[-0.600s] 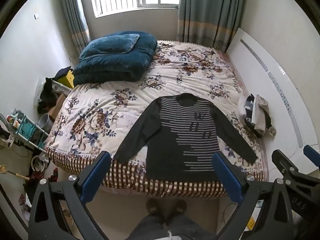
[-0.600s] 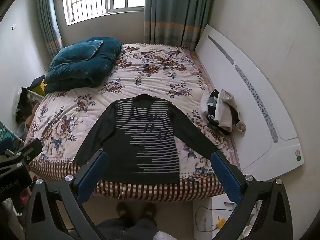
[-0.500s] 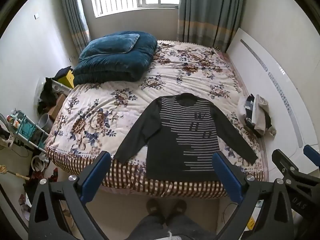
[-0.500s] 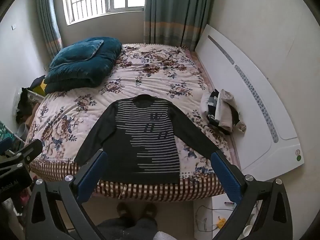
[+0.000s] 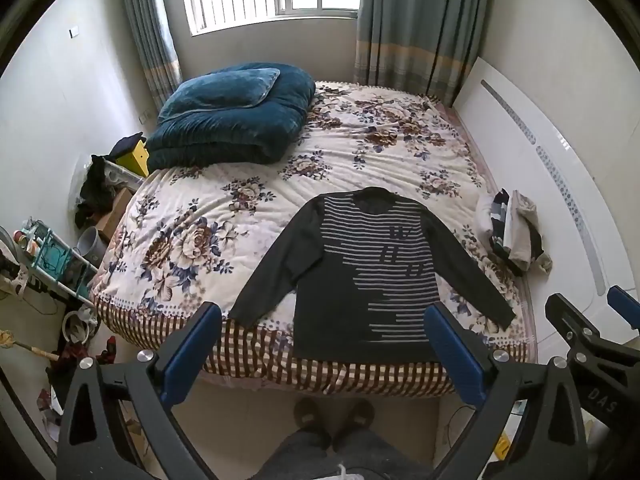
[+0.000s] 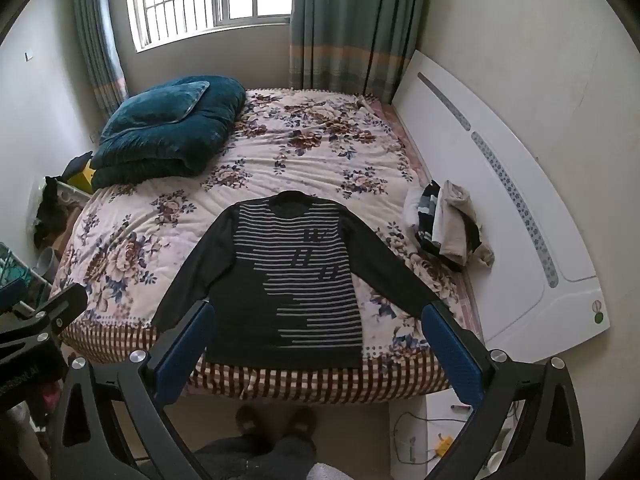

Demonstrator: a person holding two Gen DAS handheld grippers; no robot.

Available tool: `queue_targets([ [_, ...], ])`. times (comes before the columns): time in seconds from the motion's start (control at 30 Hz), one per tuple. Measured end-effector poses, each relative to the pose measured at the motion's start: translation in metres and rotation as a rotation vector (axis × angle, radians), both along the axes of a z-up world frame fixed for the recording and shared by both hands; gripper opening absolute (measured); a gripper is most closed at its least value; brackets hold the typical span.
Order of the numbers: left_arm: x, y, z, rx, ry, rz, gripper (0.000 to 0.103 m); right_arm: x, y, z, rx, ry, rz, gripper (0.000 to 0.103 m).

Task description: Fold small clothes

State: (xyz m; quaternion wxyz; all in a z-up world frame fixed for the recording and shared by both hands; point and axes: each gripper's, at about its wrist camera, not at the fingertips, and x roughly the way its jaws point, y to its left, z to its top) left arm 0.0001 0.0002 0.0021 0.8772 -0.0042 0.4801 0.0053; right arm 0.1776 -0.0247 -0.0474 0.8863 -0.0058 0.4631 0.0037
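Observation:
A dark long-sleeved sweater (image 5: 360,280) (image 6: 288,280) with pale stripes lies flat on the flowered bed (image 5: 224,216) (image 6: 304,148), neck toward the window, both sleeves spread out, hem at the near edge. My left gripper (image 5: 322,330) hangs well above the near bed edge, jaws wide open and nothing between them. My right gripper (image 6: 316,330) is held just as high beside it, also open and empty. Each gripper's body shows at the edge of the other's view.
A folded blue quilt (image 5: 232,120) lies at the bed's far left. A small pile of clothes (image 5: 512,228) (image 6: 444,224) sits at the bed's right edge by the white headboard (image 6: 500,200). Clutter and a rack (image 5: 52,256) crowd the floor left. A person's feet (image 5: 332,412) stand below.

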Motion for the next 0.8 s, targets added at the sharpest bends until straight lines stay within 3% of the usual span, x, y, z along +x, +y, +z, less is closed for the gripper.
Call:
queue_targets([
  [0.8,0.0014,-0.0012,-0.0008,-0.008,-0.007,0.002,0.103,0.0031,0.0062,0.0094,-0.002,-0.003,0.005,0.103],
])
